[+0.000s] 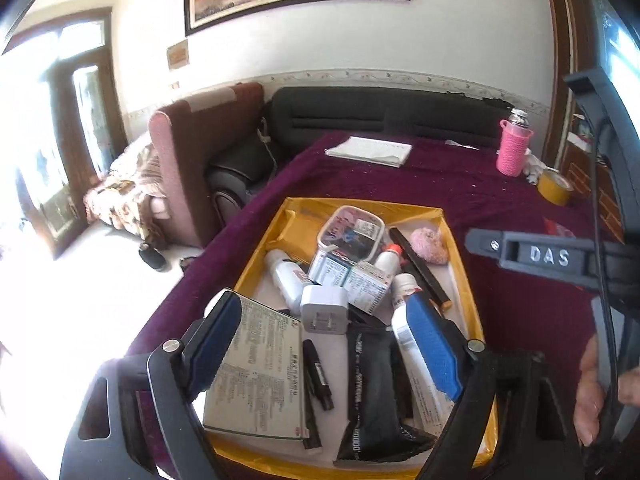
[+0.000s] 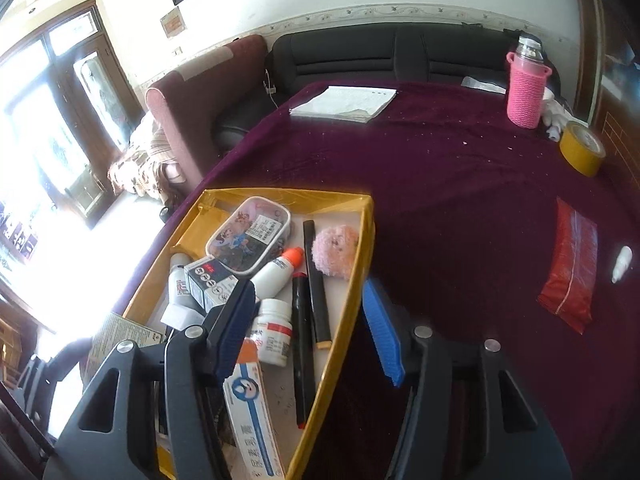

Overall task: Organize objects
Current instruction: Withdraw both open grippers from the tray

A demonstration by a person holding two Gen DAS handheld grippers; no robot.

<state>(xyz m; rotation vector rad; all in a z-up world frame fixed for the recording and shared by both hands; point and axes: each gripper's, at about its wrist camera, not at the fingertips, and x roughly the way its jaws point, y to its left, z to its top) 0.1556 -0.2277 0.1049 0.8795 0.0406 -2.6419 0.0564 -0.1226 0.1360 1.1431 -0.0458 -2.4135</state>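
Worktop [image 2: 460,200], covered in dark purple cloth, carries a shallow yellow tray [image 1: 466,280] at its left edge.

Tray contents, heaped and overlapping:
- printed flat box [image 1: 256,368], at the near left corner of the tray;
- white charger plug [image 1: 324,309], resting on other items mid-tray;
- black sachet [image 1: 372,396], near edge;
- black marker [image 1: 318,374], between the flat box and the sachet;
- clear pencil case [image 2: 250,238], toward the far side;
- orange-capped white bottle [image 2: 278,270];
- white pill bottle [image 2: 274,332];
- pink fluffy ball [image 2: 334,252], far right corner of the tray;
- long black stick [image 2: 316,284], beside the ball;
- blue-and-white carton [image 2: 248,412], near end.

Outside the tray: red zip bag [image 2: 570,264] and small white dropper bottle [image 2: 622,264], close together toward the right edge; yellow tape roll [image 2: 582,148] and pink-sleeved flask [image 2: 526,88] at the far right corner; folded white paper [image 2: 344,100] at the far edge.

Left gripper [image 1: 324,348]: fingers wide apart, above the near half of the tray, holding nothing.

Right gripper [image 2: 310,328]: fingers wide apart, straddling the tray's right wall, holding nothing.
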